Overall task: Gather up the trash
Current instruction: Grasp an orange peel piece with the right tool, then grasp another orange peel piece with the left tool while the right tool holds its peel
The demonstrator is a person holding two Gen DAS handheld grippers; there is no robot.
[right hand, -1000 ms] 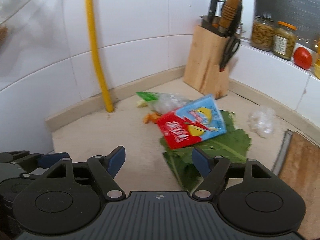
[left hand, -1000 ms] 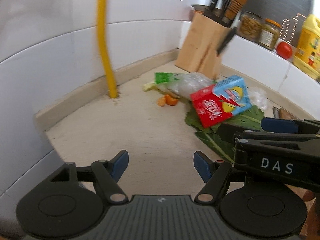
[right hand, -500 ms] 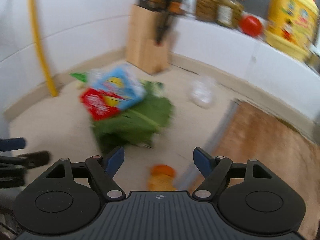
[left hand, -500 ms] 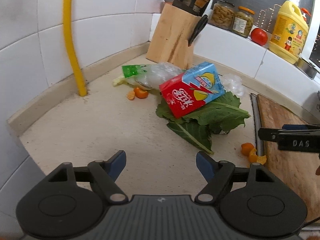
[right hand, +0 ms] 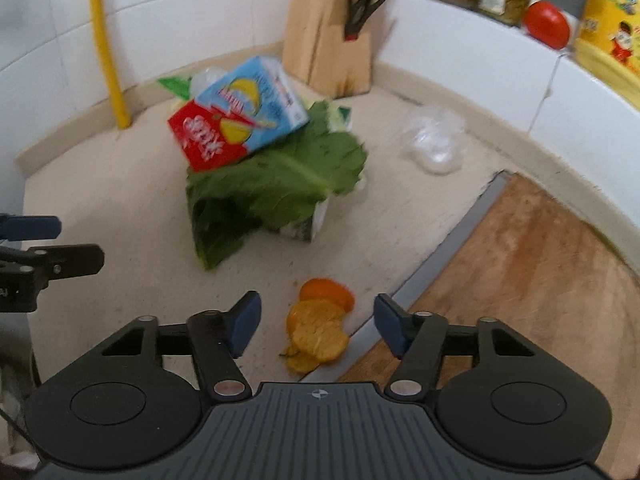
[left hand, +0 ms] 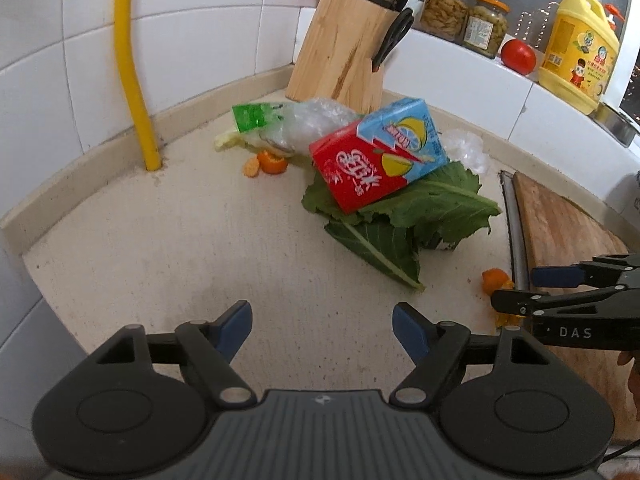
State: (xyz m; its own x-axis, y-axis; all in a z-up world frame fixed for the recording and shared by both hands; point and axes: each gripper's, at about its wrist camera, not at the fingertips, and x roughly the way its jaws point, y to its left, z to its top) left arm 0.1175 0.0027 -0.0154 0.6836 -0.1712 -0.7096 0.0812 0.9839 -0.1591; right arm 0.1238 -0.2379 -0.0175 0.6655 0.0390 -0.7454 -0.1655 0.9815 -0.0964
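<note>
The right gripper (right hand: 318,322) points steeply down at the counter (right hand: 120,200), and its jaws are closing around a small heap of orange peel (right hand: 318,332) that lies between the blue pads; the pads do not touch the peel. The peel sits right at the metal edge of the wooden cutting board (right hand: 540,272). In the left wrist view this gripper comes in from the right edge, low over the board's near corner, with part of a hand showing under it.

The left gripper (left hand: 322,330) is also tilted down, jaws well apart over bare counter with nothing between them.

Farther back, a red and blue drink carton (left hand: 378,158) lies tilted on a pile of green leaves (left hand: 424,208). A white carton (right hand: 312,224) peeks from under the leaves. Behind the drink carton is a crumpled clear plastic bag with a green end (left hand: 288,122), and two more bits of orange peel (left hand: 266,164) lie just beside it. A second clear plastic wad (left hand: 466,148) rests near the board's far end. A wooden knife block (left hand: 342,48) stands in the corner, and a yellow pipe (left hand: 130,64) runs up the tiled wall.
</note>
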